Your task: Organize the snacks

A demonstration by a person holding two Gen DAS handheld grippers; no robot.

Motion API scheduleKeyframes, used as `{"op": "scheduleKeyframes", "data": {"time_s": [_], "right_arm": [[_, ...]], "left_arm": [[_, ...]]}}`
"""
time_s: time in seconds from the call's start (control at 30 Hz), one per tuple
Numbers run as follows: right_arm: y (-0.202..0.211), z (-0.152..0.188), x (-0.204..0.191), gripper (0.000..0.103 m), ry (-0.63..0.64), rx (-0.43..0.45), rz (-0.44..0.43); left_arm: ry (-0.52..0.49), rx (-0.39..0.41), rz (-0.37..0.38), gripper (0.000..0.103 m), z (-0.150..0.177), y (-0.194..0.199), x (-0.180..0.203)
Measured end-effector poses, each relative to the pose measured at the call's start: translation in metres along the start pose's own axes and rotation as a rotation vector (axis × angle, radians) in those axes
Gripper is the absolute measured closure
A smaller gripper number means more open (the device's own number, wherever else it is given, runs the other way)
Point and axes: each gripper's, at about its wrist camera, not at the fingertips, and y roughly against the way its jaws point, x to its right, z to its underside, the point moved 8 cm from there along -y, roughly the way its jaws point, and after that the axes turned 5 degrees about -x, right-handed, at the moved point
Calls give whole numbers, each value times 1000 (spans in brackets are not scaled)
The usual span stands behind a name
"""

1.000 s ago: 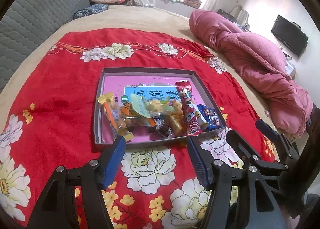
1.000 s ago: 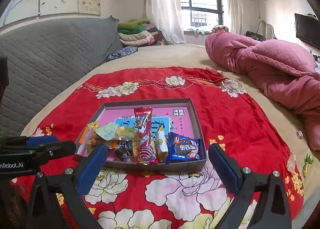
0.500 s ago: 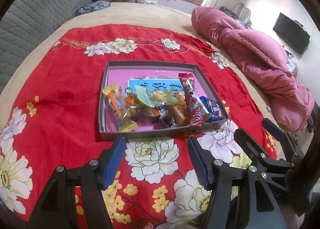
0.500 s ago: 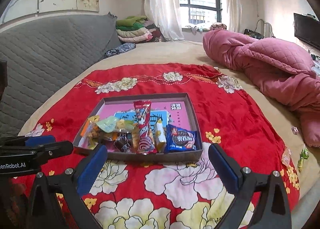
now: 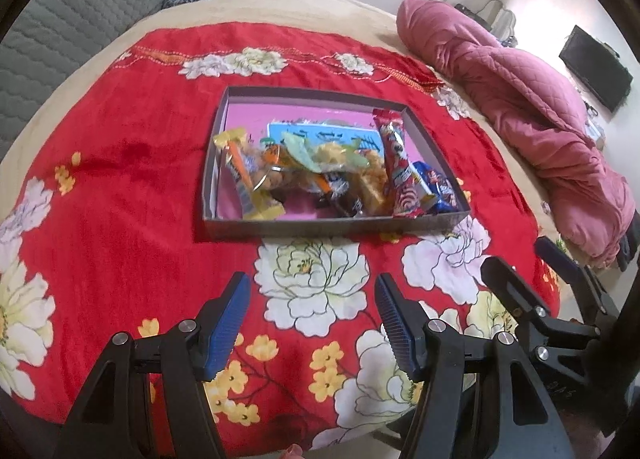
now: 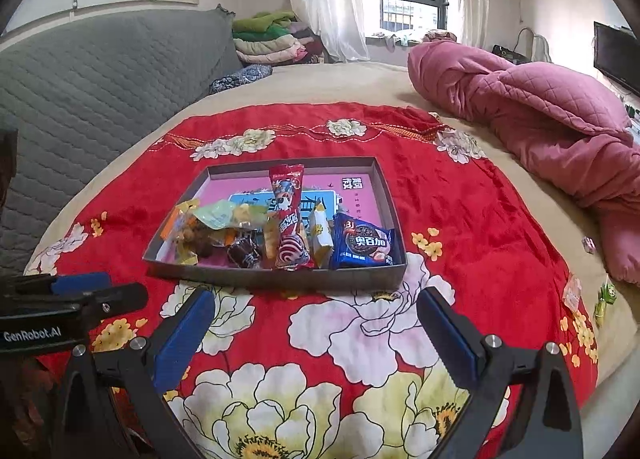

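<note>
On the bed's red floral blanket (image 6: 460, 195), at twelve o'clock from both grippers, sits one grey tray (image 6: 280, 279) of snacks. Only the right wrist view shows two loose wrappers (image 6: 572, 293) at three o'clock and the blue cookie packet (image 6: 364, 245) face-on. Left gripper (image 5: 312, 299) and right gripper (image 6: 316, 315) both gape wide, holding nothing.
</note>
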Motion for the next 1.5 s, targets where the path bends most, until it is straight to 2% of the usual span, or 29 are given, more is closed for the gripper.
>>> {"op": "scheduleKeyframes", "data": {"time_s": [0.3, 0.83, 1.5], "right_arm": [[-2, 11, -8, 1, 38, -26, 7], [-15, 17, -10, 1, 43, -64, 4], [-17, 17, -8, 1, 38, -66, 4]], "left_arm": [[15, -41, -5, 37, 17, -11, -4], [20, -42, -17, 37, 17, -13, -8], [7, -43, -54, 37, 17, -15, -9]]}}
